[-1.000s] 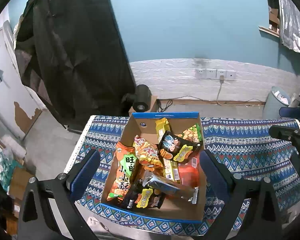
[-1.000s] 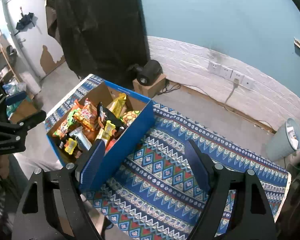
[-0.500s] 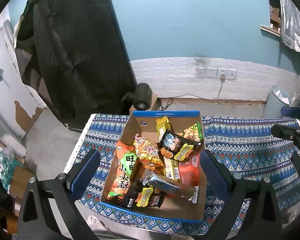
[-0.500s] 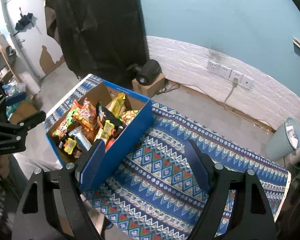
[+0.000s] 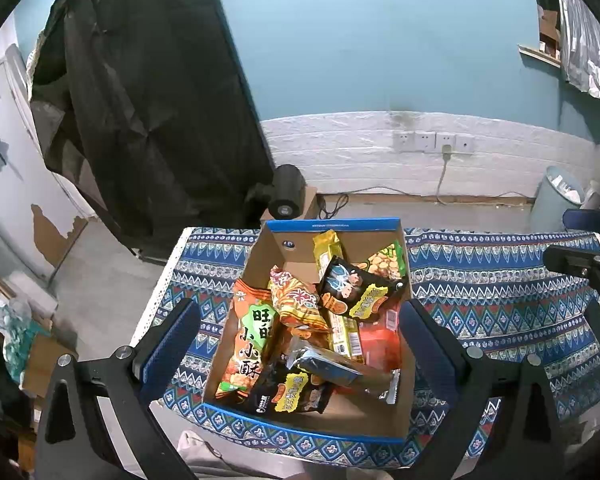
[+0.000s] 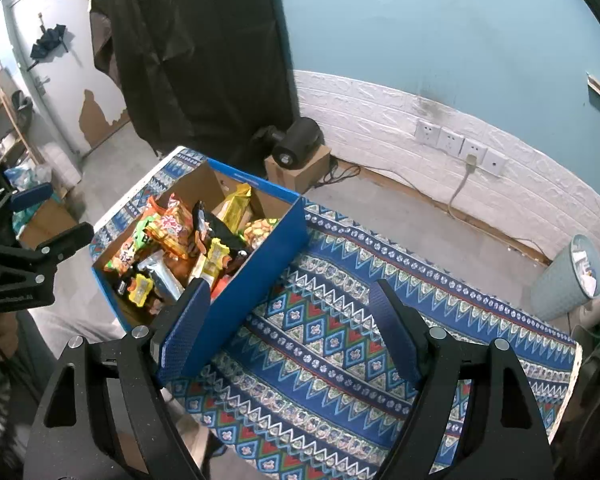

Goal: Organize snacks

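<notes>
An open cardboard box with blue outer walls (image 5: 334,225) (image 6: 260,248) sits on the patterned blue cloth (image 5: 480,292) (image 6: 332,340) and holds several snack packets: an orange-green bag (image 5: 250,340), a black-yellow bag (image 5: 356,288), a yellow bar (image 5: 327,250) and others. My left gripper (image 5: 300,344) is open and empty, held above the box's near half. My right gripper (image 6: 290,330) is open and empty, over the cloth just right of the box. Each gripper also shows in the other's view (image 6: 36,256) (image 5: 580,264).
A black round device on a small carton (image 5: 286,200) stands on the floor behind the table. A pale bin (image 6: 568,280) stands at the right by the wall. A dark cloth-covered frame (image 5: 140,120) is at the back left. The table's edges lie close around the box.
Both views shift only slightly; the box looks a touch farther up in the left wrist view. Nothing was taken hold of or let go.
</notes>
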Available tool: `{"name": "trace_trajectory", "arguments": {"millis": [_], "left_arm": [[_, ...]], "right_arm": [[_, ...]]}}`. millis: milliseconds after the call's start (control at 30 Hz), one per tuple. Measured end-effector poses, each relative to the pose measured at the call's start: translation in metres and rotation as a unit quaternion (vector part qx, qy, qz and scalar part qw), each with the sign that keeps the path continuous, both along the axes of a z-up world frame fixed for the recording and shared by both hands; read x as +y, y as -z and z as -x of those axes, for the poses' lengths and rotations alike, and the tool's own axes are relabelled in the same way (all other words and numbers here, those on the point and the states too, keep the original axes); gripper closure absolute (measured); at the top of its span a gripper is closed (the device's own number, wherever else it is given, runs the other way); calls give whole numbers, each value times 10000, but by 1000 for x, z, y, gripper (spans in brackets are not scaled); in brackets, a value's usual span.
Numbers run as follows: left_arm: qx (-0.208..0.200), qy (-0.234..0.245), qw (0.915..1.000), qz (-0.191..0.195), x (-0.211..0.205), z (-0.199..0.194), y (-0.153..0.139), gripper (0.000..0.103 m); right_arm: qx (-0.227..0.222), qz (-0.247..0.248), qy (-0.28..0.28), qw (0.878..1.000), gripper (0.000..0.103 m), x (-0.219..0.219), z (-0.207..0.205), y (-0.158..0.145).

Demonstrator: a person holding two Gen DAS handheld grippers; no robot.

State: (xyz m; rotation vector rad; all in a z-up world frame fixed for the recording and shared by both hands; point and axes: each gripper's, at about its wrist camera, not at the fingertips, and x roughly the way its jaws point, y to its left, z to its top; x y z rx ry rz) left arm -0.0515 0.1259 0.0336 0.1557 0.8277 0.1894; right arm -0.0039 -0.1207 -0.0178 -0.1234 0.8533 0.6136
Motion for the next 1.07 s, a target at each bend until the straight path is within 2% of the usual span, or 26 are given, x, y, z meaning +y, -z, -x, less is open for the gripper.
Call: {"name": "trace_trajectory", "arguments": {"millis": [1067], "left_arm": [[120, 25, 9999, 22, -3, -2, 3, 3]], "right_arm": [[12, 4, 21, 10000, 22, -1, 0, -1]]}}
